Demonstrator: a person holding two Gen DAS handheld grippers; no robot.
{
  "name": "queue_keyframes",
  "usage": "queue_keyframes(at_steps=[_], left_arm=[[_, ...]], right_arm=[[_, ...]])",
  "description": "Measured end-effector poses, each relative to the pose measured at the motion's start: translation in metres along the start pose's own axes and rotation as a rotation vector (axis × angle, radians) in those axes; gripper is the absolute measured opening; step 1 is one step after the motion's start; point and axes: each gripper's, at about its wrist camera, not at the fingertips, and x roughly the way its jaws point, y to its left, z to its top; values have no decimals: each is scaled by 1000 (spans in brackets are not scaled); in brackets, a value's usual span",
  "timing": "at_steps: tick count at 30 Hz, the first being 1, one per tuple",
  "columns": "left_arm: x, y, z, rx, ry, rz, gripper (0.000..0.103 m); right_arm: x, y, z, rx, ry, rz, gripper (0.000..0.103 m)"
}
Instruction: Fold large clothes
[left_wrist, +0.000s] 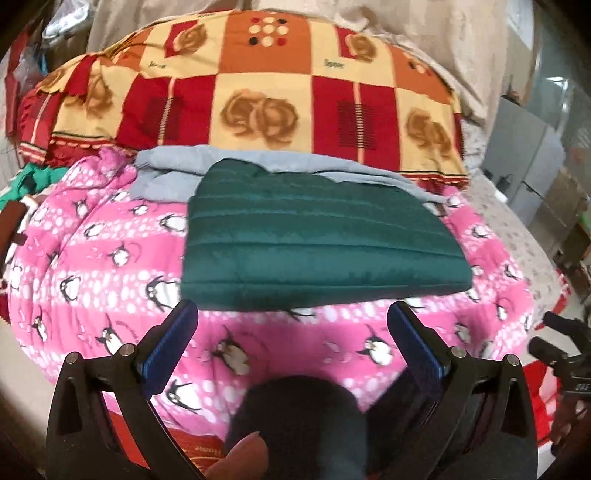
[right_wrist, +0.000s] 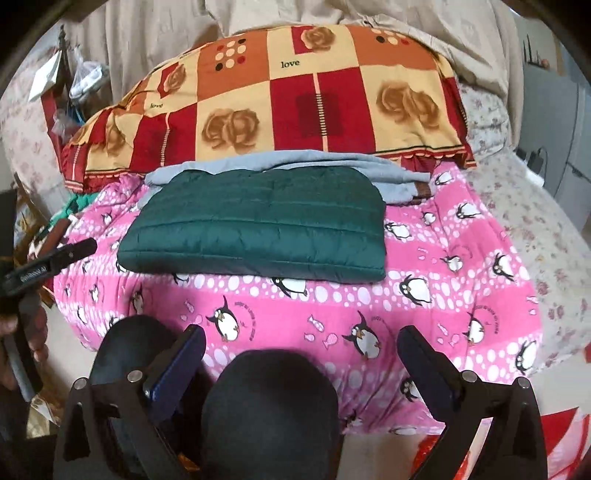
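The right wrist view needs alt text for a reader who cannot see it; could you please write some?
A folded dark green quilted jacket lies on a pink penguin-print blanket, overlapping a folded grey garment behind it. The right gripper is open and empty in front, and a red and orange patchwork quilt is heaped at the back.
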Motion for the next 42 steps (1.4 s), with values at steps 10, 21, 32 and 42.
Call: queue_keyframes(at_steps=[10,21,32,42], left_arm=[[-31,-48,5,128,-70,60,103],[-30,-56,4,145,-77,70,103],[-29,-58,3,145,-84,67,103],[-31,-57,3,145,-86,69,103]], right_arm=[[-16,-5,2,32,-31,-8,103],[-19,-3,4,25,-46,-13,103],[-26,6,10,6,-67,-1,103],[-27,9,12,0,-69,2,103]])
